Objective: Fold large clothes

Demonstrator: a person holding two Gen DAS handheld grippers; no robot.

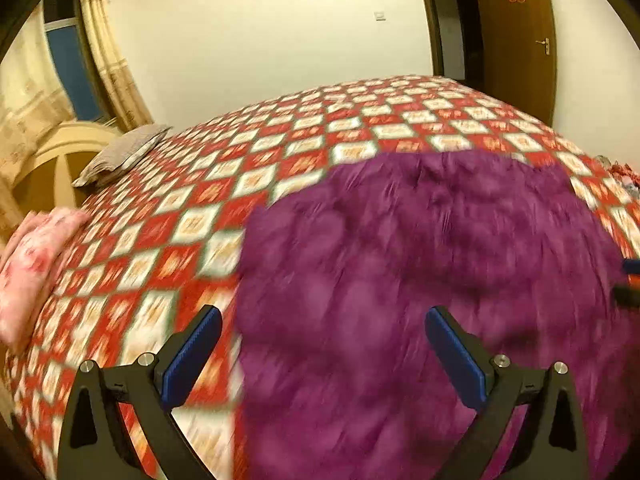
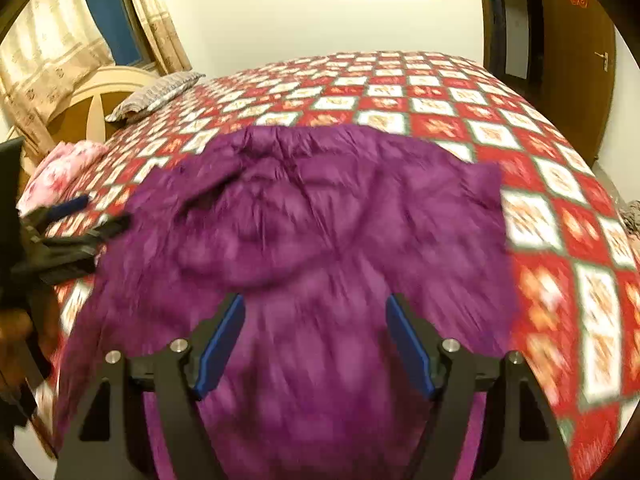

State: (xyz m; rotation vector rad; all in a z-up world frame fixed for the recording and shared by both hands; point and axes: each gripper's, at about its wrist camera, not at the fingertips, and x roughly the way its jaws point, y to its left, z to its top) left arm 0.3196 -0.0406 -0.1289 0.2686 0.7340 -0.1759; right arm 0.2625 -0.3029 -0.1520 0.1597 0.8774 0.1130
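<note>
Purple garment (image 2: pixel 304 216) of soft, crinkled matt cloth, bedspread (image 1: pixel 168 240) of smooth printed cloth, pink folded cloth (image 1: pixel 28 264) at nine o'clock, left gripper (image 1: pixel 324 354) and right gripper (image 2: pixel 316 342) of matt black plastic with ribbed blue pads (image 1: pixel 192 356) and shiny metal bolts, glossy wooden door (image 1: pixel 516 40) at one o'clock

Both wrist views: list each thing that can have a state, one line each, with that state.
Purple garment: spread on the bed, rumpled, ungripped.
Left gripper: jaws wide open, over the garment's left edge.
Right gripper: jaws open, empty, above the garment.
Bedspread: laid flat across the bed.
Pink folded cloth: lying at the bed's left edge.
Grey pillow: lying by the headboard.
Door: open.
</note>
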